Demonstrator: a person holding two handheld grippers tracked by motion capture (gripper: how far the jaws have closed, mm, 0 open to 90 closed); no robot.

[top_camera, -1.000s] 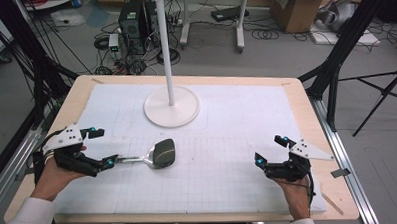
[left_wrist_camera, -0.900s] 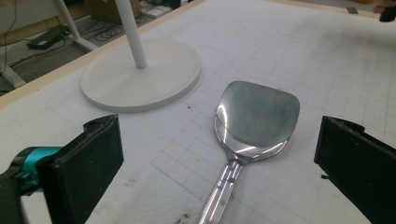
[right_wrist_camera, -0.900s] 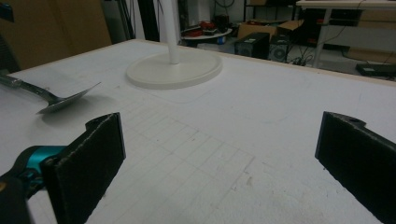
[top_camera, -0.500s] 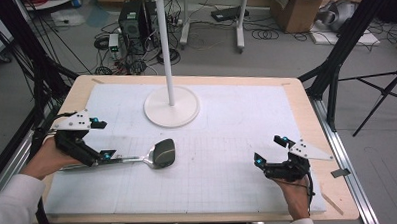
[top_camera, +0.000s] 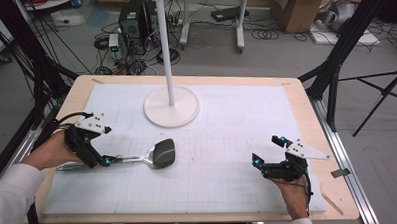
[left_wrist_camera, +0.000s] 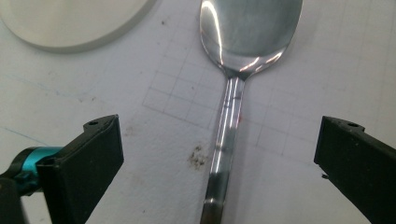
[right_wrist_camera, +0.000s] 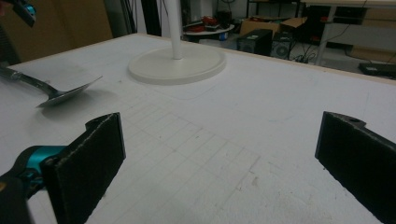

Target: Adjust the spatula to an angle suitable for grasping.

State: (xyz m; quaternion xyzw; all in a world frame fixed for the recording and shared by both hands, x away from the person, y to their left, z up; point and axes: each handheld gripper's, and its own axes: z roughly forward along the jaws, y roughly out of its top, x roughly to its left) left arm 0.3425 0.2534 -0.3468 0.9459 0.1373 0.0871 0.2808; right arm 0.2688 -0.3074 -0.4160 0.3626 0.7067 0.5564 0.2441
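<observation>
A metal spoon (top_camera: 160,153) lies on the white gridded mat (top_camera: 226,116), bowl to the right and handle pointing left. My left gripper (top_camera: 108,159) hovers over the handle's middle. In the left gripper view this left gripper (left_wrist_camera: 224,140) is open, its black jaws standing wide on either side of the spoon handle (left_wrist_camera: 228,121) without touching it. Near the mat's front right, my right gripper (top_camera: 267,149) is open and holds nothing. The right gripper view shows the right gripper (right_wrist_camera: 219,144) facing the bare mat, with the spoon (right_wrist_camera: 60,95) far off at the left.
A white stand with a round base (top_camera: 171,107) and a thin pole (top_camera: 165,48) sits at the back middle of the mat. The wooden table edge (top_camera: 311,113) frames the mat. Black frame legs, cables and boxes lie on the floor beyond.
My left hand and forearm have swung out to the left and the left gripper has turned, its tips staying over the spoon handle. Spoon and right gripper have not moved.
</observation>
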